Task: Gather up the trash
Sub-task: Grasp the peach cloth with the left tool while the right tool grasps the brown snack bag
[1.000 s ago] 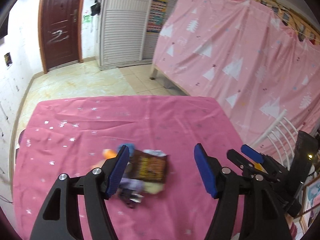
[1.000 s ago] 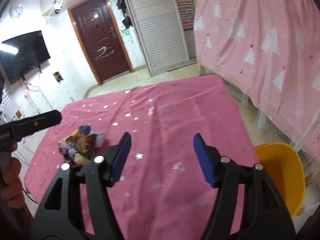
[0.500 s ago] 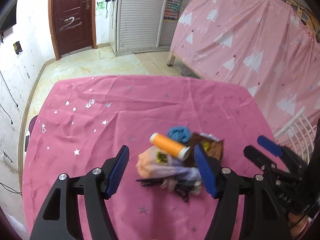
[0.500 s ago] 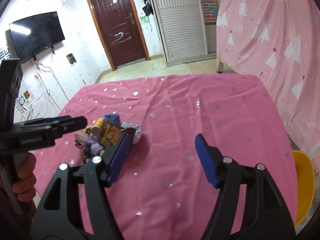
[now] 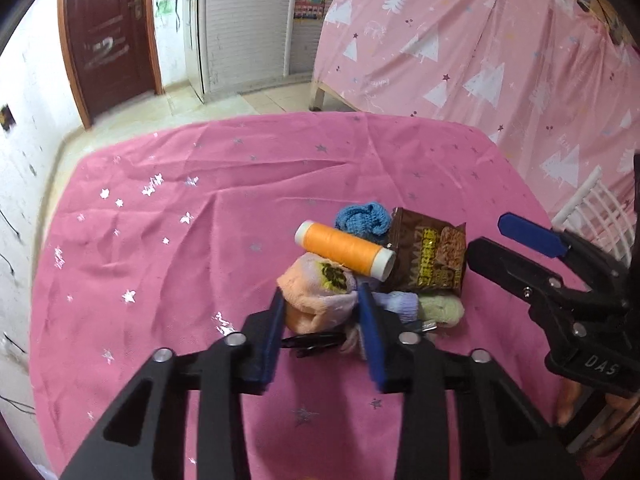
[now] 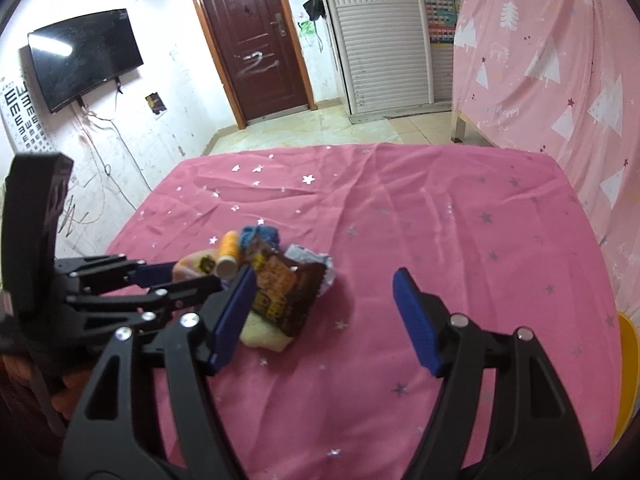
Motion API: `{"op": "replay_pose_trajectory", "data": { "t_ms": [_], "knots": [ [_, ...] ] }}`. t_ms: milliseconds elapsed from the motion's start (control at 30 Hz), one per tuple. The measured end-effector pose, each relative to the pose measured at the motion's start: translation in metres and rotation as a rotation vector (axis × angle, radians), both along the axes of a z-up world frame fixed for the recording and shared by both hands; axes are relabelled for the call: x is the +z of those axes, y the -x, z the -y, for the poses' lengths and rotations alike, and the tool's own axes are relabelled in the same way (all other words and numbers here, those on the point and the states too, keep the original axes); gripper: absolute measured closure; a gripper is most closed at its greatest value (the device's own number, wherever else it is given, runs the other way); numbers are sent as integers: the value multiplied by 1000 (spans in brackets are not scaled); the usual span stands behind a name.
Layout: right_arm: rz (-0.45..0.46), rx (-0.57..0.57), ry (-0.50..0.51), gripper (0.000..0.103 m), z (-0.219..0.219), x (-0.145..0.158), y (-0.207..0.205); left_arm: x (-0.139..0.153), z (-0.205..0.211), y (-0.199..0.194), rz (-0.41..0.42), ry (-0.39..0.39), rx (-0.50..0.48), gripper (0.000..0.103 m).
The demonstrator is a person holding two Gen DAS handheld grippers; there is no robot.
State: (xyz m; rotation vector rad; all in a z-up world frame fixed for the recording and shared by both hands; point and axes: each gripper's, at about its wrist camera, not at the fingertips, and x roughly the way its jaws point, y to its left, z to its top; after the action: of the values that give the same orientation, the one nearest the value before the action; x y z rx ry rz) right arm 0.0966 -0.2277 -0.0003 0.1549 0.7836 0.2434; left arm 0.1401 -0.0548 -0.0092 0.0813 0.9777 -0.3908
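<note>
A small pile lies on the pink starred tablecloth (image 5: 200,200): a peach sock (image 5: 316,300), an orange thread spool (image 5: 344,248), a blue knitted piece (image 5: 362,218), a brown snack wrapper (image 5: 430,260), pale green and lilac socks and a black hair clip (image 5: 316,340). My left gripper (image 5: 320,294) is closing, its blue pads touching both sides of the peach sock. My right gripper (image 6: 324,316) stands wide open just right of the pile, its left finger beside the snack wrapper (image 6: 280,292), nothing between its pads. The left gripper (image 6: 192,276) reaches in from the left.
A yellow bin (image 6: 628,360) shows past the table's right edge. A pink tree-print curtain (image 5: 500,60) hangs to the right, with a white metal rail (image 5: 592,200) below it. Beyond the table are tiled floor, a brown door (image 6: 256,40) and a wall television (image 6: 84,56).
My left gripper has dropped onto the pile and its jaws have narrowed around the peach sock. The right gripper has slid left until the pile sits at its left finger.
</note>
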Motion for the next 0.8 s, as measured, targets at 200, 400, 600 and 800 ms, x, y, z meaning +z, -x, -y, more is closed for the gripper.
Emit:
{"op": "replay_pose_trajectory", "data": {
  "t_ms": [200,400,600,800],
  "knots": [
    [-21,22,-18,35,-9,-4,-8,0,-2,7,29,-1,-1,97],
    [-59,39,-55,35,-18,-13,-18,5,-16,13,33,55,10,98],
    [-24,44,6,66,-30,-7,-13,17,-24,24,69,57,13,98],
    [26,30,49,70,-32,1,-5,29,-31,33,106,42,30,98]
  ]
}}
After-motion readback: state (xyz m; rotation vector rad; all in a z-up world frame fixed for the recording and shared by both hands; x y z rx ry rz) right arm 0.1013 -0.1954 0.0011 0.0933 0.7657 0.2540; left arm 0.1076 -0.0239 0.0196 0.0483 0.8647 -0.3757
